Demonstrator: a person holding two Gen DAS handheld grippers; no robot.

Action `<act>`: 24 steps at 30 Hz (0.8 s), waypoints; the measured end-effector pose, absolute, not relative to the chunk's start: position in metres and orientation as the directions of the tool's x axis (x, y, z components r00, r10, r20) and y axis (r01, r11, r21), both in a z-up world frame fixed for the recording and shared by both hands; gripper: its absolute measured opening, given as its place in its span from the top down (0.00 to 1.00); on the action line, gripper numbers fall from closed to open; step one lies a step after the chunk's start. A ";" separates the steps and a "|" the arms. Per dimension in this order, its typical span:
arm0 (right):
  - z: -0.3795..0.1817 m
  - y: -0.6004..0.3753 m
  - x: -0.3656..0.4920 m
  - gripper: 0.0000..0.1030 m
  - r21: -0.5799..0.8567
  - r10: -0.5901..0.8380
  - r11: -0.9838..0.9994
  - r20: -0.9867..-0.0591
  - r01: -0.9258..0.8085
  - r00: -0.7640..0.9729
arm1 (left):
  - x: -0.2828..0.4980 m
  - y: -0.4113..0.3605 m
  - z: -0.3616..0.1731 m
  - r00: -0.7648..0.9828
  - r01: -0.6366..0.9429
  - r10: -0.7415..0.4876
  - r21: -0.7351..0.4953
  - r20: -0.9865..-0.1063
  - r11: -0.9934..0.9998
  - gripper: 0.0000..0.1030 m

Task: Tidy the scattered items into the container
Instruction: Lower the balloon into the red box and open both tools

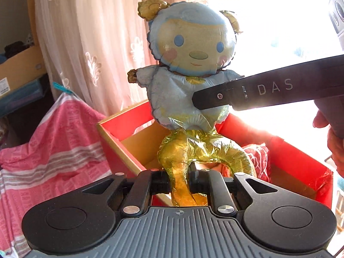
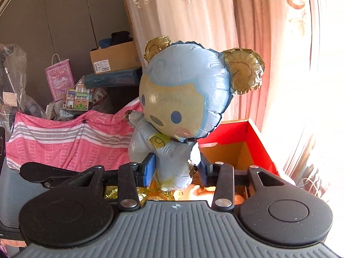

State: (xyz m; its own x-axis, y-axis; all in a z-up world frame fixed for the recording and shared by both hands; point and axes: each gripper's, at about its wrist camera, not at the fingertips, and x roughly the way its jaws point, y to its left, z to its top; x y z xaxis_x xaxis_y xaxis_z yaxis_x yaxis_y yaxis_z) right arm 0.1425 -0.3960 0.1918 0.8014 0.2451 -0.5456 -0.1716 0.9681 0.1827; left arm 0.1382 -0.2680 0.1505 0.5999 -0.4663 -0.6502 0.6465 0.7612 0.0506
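Hovering over the red box point(image 1: 129, 122), a bear balloon point(image 1: 189, 64).

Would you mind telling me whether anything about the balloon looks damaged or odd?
Yes: the bear balloon has a full head, but its gold legs are crumpled and limp, as if partly deflated. The left gripper pinches one leg flat, over the red box.

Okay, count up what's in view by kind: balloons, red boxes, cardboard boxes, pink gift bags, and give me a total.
Foil bear balloon: 1
Red box: 1
Cardboard box: 1
Pink gift bag: 1
Total: 4
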 end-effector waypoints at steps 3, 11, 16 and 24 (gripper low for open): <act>0.181 -0.410 0.160 0.51 0.153 0.212 0.977 -0.575 -0.151 0.790 | 0.150 -0.288 0.141 0.578 0.645 -0.455 0.037 -0.678 0.763 0.89; 0.141 -0.417 0.203 0.14 0.083 0.154 0.988 -0.668 -0.132 0.728 | 0.170 -0.305 0.115 0.593 0.591 -0.404 0.036 -0.696 0.806 0.02; 0.131 -0.427 0.206 0.04 0.106 0.153 0.988 -0.677 -0.110 0.720 | 0.171 -0.303 0.119 0.621 0.584 -0.389 0.070 -0.680 0.809 0.00; 0.127 -0.441 0.202 0.03 0.167 0.160 0.984 -0.672 -0.063 0.723 | 0.174 -0.292 0.119 0.600 0.581 -0.401 0.032 -0.692 0.813 0.00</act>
State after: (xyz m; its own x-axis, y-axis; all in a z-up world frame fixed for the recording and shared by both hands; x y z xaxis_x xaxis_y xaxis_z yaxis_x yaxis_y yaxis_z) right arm 0.2016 -0.4409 0.1271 0.7229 0.1603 -0.6721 -0.0634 0.9840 0.1665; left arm 0.1743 -0.2924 0.1193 0.6000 -0.4013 -0.6921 0.5808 0.8135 0.0318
